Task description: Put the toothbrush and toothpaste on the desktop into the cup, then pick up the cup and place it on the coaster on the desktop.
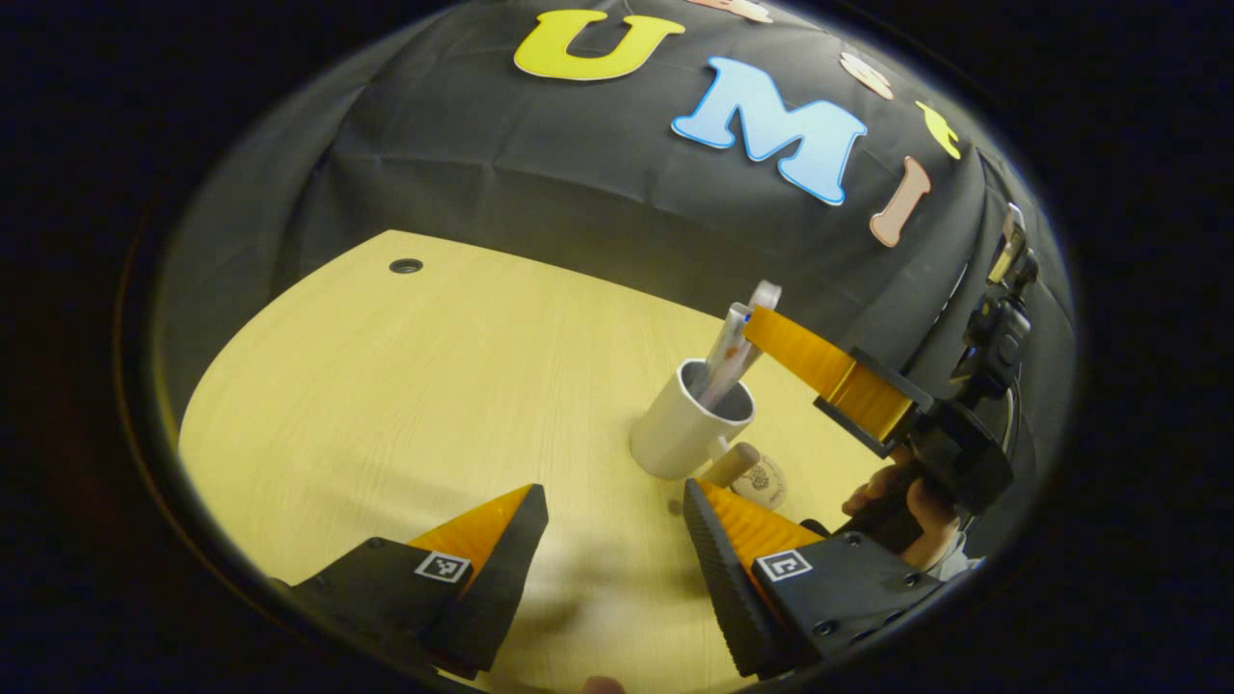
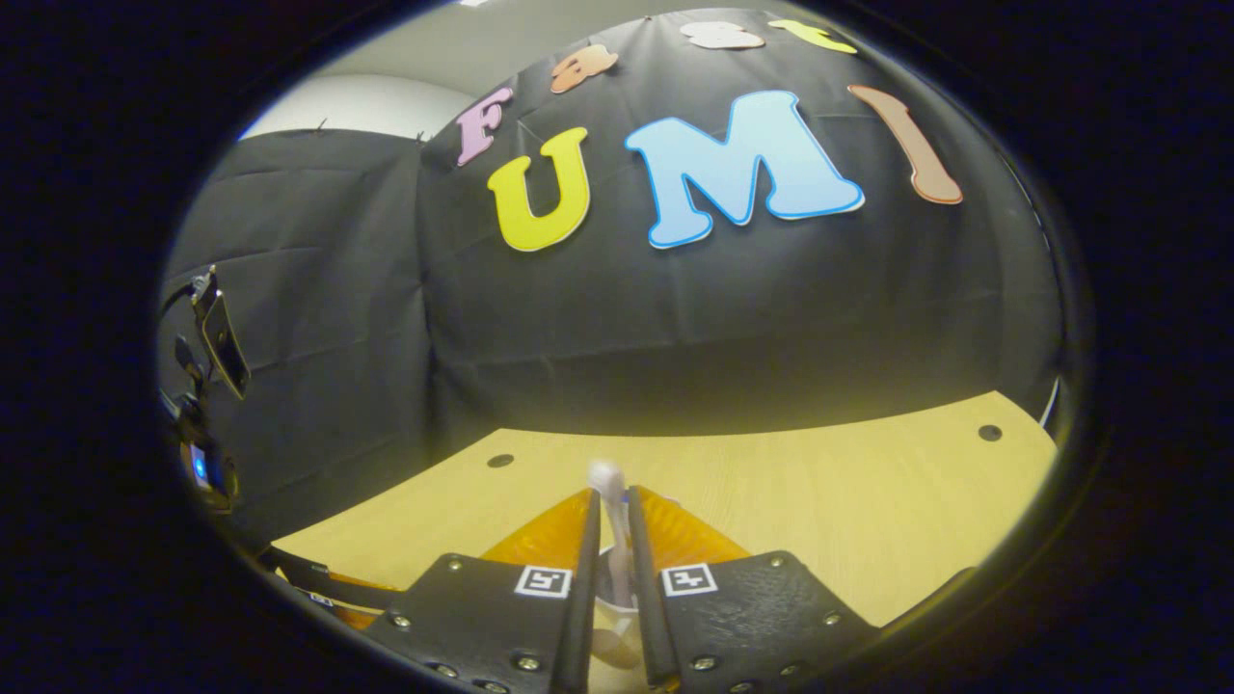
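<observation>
Up close in the left gripper view, the left tongs (image 1: 612, 540) stood wide apart over the yellow bench (image 1: 405, 386), holding nothing. At about two o'clock from them the white cup (image 1: 686, 429) sat upright on the bench, with the toothpaste (image 1: 725, 352) leaning inside it. The right tongs (image 1: 768, 310) reached in from three o'clock above the cup's mouth, closed on the toothbrush (image 1: 762, 299). A cork-like coaster (image 1: 757, 477) lay just beside the cup at five o'clock.

From the right gripper view, the right tongs (image 2: 614, 525) were narrow, pinching the toothbrush (image 2: 611, 501), its head poking up at twelve o'clock.
</observation>
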`<state>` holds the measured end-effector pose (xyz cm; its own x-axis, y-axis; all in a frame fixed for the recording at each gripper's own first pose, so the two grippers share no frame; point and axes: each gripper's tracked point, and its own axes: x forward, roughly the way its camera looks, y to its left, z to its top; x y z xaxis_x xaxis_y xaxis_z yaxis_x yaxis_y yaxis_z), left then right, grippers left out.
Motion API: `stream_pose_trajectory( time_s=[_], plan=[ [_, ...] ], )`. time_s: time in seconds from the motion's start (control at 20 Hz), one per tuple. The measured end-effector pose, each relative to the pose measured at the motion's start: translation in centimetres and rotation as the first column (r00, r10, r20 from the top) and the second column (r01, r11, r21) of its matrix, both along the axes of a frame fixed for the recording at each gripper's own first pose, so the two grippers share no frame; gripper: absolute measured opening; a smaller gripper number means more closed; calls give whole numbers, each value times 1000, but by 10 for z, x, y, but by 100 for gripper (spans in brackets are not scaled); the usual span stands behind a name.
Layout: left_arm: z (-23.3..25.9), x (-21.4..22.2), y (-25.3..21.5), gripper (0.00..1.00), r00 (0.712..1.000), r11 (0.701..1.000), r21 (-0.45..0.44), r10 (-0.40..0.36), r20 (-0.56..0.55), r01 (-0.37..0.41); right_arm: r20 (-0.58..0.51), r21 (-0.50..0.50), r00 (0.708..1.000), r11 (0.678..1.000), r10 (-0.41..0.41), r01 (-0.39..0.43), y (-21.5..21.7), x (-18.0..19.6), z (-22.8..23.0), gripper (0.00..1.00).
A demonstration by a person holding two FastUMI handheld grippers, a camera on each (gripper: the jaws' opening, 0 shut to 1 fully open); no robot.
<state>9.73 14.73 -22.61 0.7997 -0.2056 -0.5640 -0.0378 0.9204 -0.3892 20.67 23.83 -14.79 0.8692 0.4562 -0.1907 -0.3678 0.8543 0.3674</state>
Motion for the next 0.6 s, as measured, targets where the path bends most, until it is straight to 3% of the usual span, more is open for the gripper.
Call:
stream_pose_trajectory(
  time_s=[0.1, 0.15, 0.25, 0.3, 0.6],
  plan=[
    [1, -2, -1, 92, 1000, 1000, 6, -9, 0, 9, 7, -10, 1000, 1000, -12, 12, -2, 0, 4, 48],
    [2, -1, -1, 92, 1000, 1000, 13, -15, 0, 15, 9, -10, 1000, 1000, -15, 16, -1, -1, 7, 47],
    [6, -2, -6, 89, 999, 999, 20, -33, -3, 33, -1, -21, 1000, 999, -25, 25, -6, -3, 12, 69],
    [8, -1, -9, 92, 999, 999, 22, -43, -4, 43, 0, -26, 999, 999, -37, 37, -11, -3, 17, 75],
    [19, 6, -30, 89, 995, 995, 32, -98, -20, 99, -1, -13, 995, 995, -97, 97, -44, -7, 47, 77]
  ],
)
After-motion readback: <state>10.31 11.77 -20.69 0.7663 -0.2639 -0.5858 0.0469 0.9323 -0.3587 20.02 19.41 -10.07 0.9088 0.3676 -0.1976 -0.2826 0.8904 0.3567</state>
